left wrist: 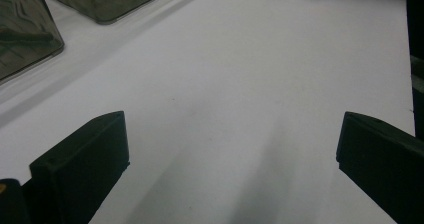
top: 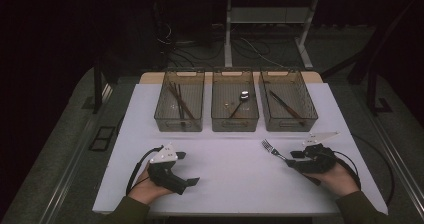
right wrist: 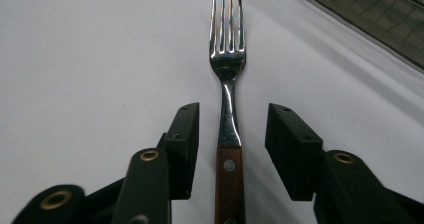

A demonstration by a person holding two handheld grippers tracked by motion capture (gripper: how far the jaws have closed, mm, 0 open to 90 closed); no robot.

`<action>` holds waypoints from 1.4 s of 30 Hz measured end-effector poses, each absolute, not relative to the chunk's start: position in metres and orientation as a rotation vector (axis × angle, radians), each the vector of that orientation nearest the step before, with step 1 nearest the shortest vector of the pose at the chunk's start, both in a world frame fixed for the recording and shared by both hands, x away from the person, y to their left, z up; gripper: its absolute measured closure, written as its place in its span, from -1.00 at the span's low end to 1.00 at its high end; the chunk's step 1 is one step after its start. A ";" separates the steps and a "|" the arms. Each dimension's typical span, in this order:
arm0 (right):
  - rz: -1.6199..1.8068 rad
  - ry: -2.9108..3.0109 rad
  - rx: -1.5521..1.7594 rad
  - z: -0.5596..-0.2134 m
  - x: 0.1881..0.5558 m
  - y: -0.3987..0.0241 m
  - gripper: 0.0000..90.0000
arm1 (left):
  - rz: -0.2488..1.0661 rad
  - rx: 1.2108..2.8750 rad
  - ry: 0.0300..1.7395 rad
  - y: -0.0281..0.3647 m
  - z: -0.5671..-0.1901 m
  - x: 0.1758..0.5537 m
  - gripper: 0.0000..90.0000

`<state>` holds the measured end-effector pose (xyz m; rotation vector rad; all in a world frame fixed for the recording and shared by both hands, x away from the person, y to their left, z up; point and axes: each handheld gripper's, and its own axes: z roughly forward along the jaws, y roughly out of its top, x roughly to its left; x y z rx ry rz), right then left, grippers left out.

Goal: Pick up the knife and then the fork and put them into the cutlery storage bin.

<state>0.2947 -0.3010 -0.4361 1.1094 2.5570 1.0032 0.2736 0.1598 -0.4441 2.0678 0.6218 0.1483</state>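
Note:
A fork (top: 272, 150) with a wooden handle and steel tines (right wrist: 228, 64) lies flat on the white table (top: 230, 184), tines pointing away toward the bins. My right gripper (top: 291, 159) is low over its handle. In the right gripper view the right gripper (right wrist: 231, 115) straddles the fork's neck, with a gap on each side, so the pads do not touch it. My left gripper (top: 187, 168) rests at the table's front left, wide open. In the left gripper view bare table lies between the left gripper's jaws (left wrist: 232, 134).
Three translucent bins stand in a row at the back of the table. The left bin (top: 178, 124) holds chopsticks, the middle bin (top: 234, 124) a spoon, and the right bin (top: 291, 124) a long dark utensil. Cables trail from both grippers.

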 end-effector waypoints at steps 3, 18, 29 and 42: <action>1.001 2.555 1.110 -0.435 0.295 -0.300 0.41 | 0.148 2.068 0.621 0.160 -0.444 0.274 -1.00; 0.937 2.579 1.081 -0.444 0.294 -0.295 0.66 | 0.148 2.066 0.621 0.160 -0.444 0.274 -1.00; 0.942 2.540 1.050 -0.447 0.288 -0.295 0.72 | 0.145 2.075 0.614 0.158 -0.445 0.274 -1.00; 0.963 2.558 1.084 -0.445 0.293 -0.297 0.73 | 0.141 2.075 0.609 0.158 -0.445 0.274 -1.00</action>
